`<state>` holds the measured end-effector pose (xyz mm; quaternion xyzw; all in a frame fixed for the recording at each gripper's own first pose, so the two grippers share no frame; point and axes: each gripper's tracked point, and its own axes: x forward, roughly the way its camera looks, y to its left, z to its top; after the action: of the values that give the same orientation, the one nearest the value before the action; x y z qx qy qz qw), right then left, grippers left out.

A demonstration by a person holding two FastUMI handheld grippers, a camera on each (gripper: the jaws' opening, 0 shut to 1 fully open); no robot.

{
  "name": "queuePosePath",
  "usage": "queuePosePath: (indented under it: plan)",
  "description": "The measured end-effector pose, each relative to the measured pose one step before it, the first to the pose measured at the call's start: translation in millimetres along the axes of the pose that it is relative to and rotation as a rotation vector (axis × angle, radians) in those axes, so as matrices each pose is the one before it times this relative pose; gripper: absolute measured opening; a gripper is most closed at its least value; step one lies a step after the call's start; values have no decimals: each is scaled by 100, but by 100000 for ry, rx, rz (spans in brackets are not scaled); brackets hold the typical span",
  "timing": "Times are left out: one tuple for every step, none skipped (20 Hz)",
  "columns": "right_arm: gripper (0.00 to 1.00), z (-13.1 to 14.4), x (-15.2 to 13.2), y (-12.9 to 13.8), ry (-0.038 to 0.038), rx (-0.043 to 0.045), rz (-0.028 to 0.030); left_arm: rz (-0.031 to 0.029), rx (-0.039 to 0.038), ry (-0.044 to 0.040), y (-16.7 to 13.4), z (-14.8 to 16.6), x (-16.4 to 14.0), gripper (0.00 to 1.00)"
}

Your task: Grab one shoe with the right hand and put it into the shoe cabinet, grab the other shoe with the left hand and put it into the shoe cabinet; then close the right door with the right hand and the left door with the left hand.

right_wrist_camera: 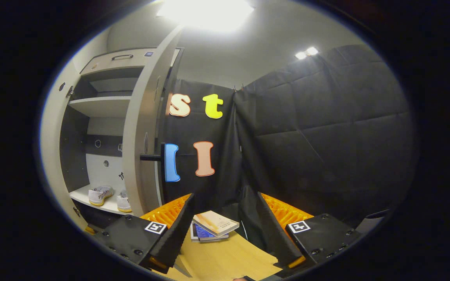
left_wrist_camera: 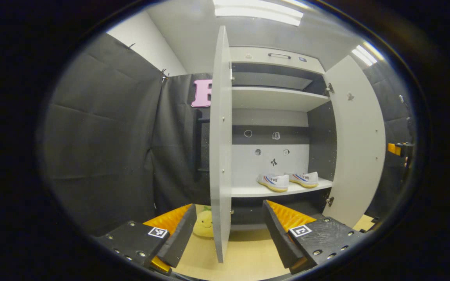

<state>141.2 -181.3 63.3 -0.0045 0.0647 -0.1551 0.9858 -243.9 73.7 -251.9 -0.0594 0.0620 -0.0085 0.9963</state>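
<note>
With both shoes already sitting side by side on the cabinet's lower shelf, the near shoe (left_wrist_camera: 274, 182) just beside the far shoe (left_wrist_camera: 305, 179), what's left here, by my read, is the doors. And look at the left gripper (left_wrist_camera: 227, 230): its fingers stand wide apart, holding nothing, and the edge of the left door (left_wrist_camera: 220, 148) runs straight up between them, a tall vertical slab seen edge-on, swung well out from the shoe cabinet (left_wrist_camera: 279, 97). Whether either finger touches it, I can't tell. Over on the far side, the right door (left_wrist_camera: 359, 140) hangs open too.

Switch to the right gripper view: the right gripper (right_wrist_camera: 225, 230) is also spread, empty, aimed past the cabinet at the booth wall, with some books (right_wrist_camera: 213, 226) lying on the wooden surface (right_wrist_camera: 225, 261) ahead of it. Its door (right_wrist_camera: 143, 128) stands up and to the left of those fingers, long axis vertical, outer face towards the camera. So each hand is nearer its own door, and the right, which the task sends first, would need to swing left to meet the panel.
</note>
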Motion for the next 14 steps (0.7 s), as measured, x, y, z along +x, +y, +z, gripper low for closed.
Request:
queuePosePath:
  plan:
    - [92,-481,551,525,1063,-85,271,1030,-195,-148,474,104,-65,100]
    - [93,-127,266,606,476,-380,645,1080,-21,39,481,-52,26,100]
    - [93,-179,123,548,409,-859,1461,957,70,-89,494,38,-51,100]
    - [97,7,-31,400,26,-1652,-197,991,188,-36,533,135,-180,100]
    - [97,-5,-25,-45,-605,-2286,-934,914,221,-146,332,194,-89,100]
    - [92,763,-44,-145,-1111,-887,-475,829,193,-284,415,102,4,100]
    - [95,-68,6,240,404,455,547,654,261,-152,544,103,-8,100]
    - [95,49,-169,295,-56,1707,795,467,330,-181,448,128,-89,100]
    - [92,-127,-14,215,368,1059,591,439,335,-95,289,53,58,100]
    - [92,29,-103,215,-234,548,145,570,282,-173,282,88,65,100]
    - [92,-91,-40,246,59,-138,226,358,-33,-248,248,148,84,100]
    - [95,6,-177,342,-168,-99,595,333,-216,-126,212,-21,73,100]
    - [92,-2,-250,560,102,-83,1381,281,-283,-199,181,128,7,100]
    - [92,78,-308,693,-97,346,1791,340,-135,-188,308,31,-14,100]
